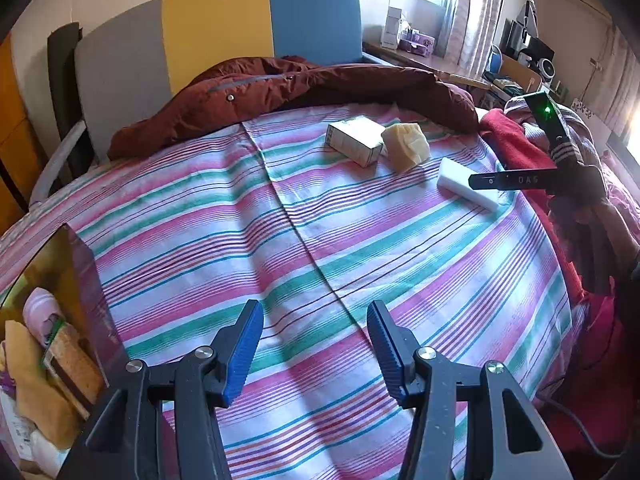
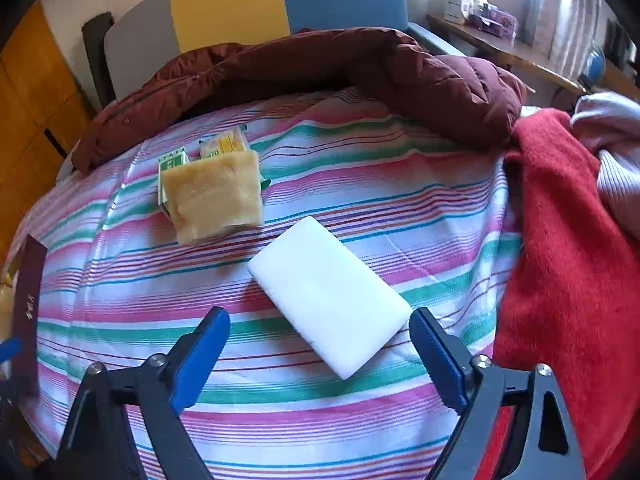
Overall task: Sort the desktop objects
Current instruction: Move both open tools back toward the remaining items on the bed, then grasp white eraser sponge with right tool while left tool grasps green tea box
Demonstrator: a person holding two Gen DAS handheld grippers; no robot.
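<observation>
left wrist view: striped sheet [image 1: 304, 240] fills the frame. Left gripper [image 1: 316, 350] at the bottom, jaws apart, nothing between them, just hanging over bare cloth.
stuff, upper right: small box [image 1: 354, 140] touching a yellow sponge [image 1: 406, 146]; white block [image 1: 466, 184] just right of those, with the right gripper [image 1: 486, 181] reaching in over it from the right edge.
lower left: open bin [image 1: 80, 280] with cloths and a scrubber already in it, looks like the drop spot.
right wrist view: right gripper [image 2: 320, 352] at the bottom, jaws wide apart and empty. White block [image 2: 330, 296] sits centre frame, its near corner poking between the fingertips, pads not touching it.
upper left: sponge [image 2: 216, 200] lying on top of the boxes [image 2: 172, 164].
step: I'd say lining up the grab on the block.
next: probably drop lower, square up to the block's narrow width since it lies diagonal, then squeeze.
</observation>
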